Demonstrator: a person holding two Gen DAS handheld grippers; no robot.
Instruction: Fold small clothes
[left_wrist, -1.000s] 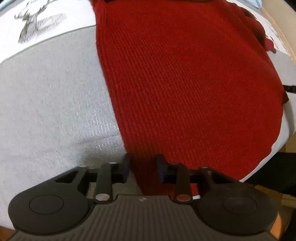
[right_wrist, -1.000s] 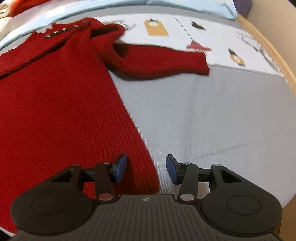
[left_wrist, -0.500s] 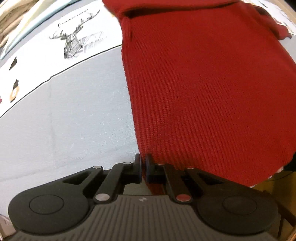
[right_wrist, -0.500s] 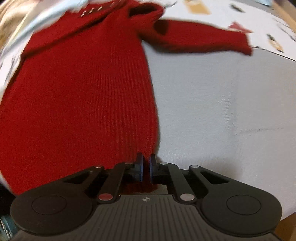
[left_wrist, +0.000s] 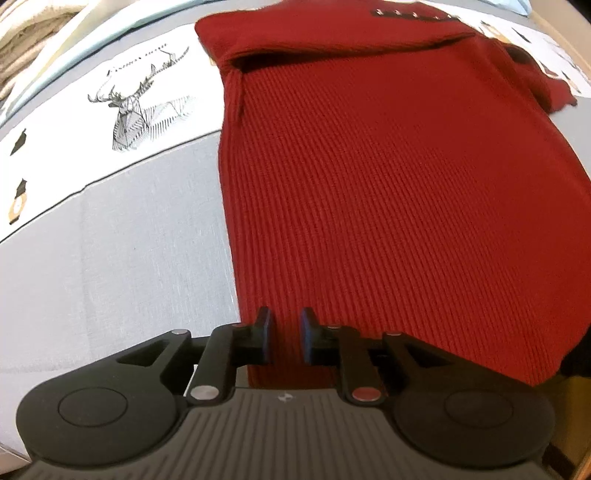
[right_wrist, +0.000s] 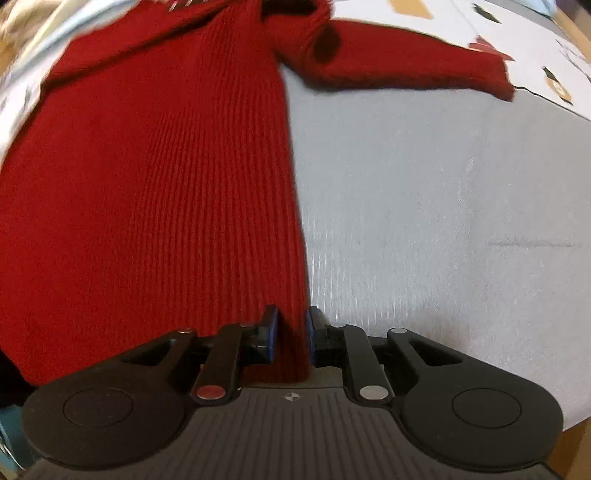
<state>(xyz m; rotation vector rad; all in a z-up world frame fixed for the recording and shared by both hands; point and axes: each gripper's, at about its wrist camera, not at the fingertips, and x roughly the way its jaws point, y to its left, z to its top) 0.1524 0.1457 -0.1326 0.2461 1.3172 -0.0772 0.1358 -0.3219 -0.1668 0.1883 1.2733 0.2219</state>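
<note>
- The red sweater lies flat on the grey part of the bed cover, hem nearest the cameras, one sleeve stretched out sideways.
- Left tongs have just eased open a bit, leaving a narrow gap with the hem's left corner between them. Right tongs, same story at the right corner.
- Pads don't look to be squeezing on either side.
- It's a ribbed knit, so probably soft, floppy and stretchy. I'd pinch both layers at the hem corners.
</note>
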